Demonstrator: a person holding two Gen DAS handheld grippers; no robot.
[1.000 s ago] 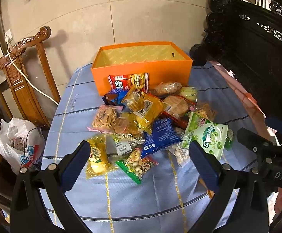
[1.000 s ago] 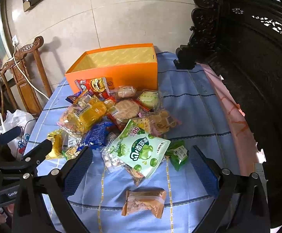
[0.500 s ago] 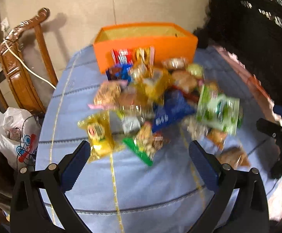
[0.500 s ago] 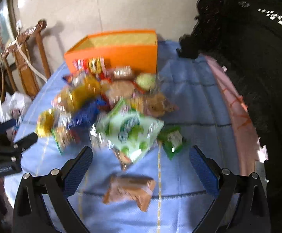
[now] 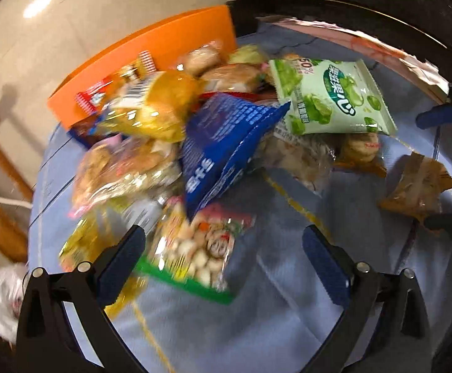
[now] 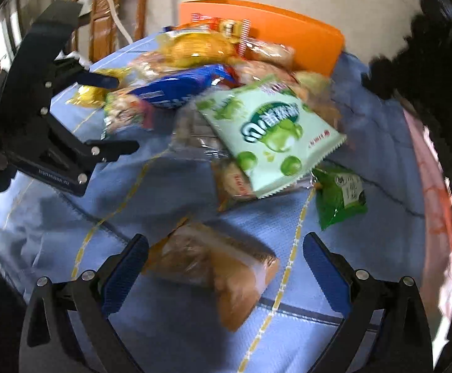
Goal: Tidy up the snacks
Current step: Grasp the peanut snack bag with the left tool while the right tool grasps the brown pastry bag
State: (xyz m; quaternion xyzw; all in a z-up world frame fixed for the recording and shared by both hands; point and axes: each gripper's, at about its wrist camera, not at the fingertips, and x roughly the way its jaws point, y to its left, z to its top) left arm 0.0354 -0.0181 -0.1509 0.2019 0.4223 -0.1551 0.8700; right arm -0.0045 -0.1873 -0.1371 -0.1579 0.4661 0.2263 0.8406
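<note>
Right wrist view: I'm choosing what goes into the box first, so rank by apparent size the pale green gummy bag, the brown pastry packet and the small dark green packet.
1. pale green gummy bag
2. brown pastry packet, nearly as large, but nearest the camera, so unsure
3. small dark green packet, clearly smallest

Beige wall [image 5: 70, 15], carved wooden chair [image 6: 114, 15]

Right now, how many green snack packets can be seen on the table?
2. The large pale green packet lies on top of the pile at its right side. The small dark green packet lies beside it on the blue tablecloth. Others may be hidden under the pile.
</note>
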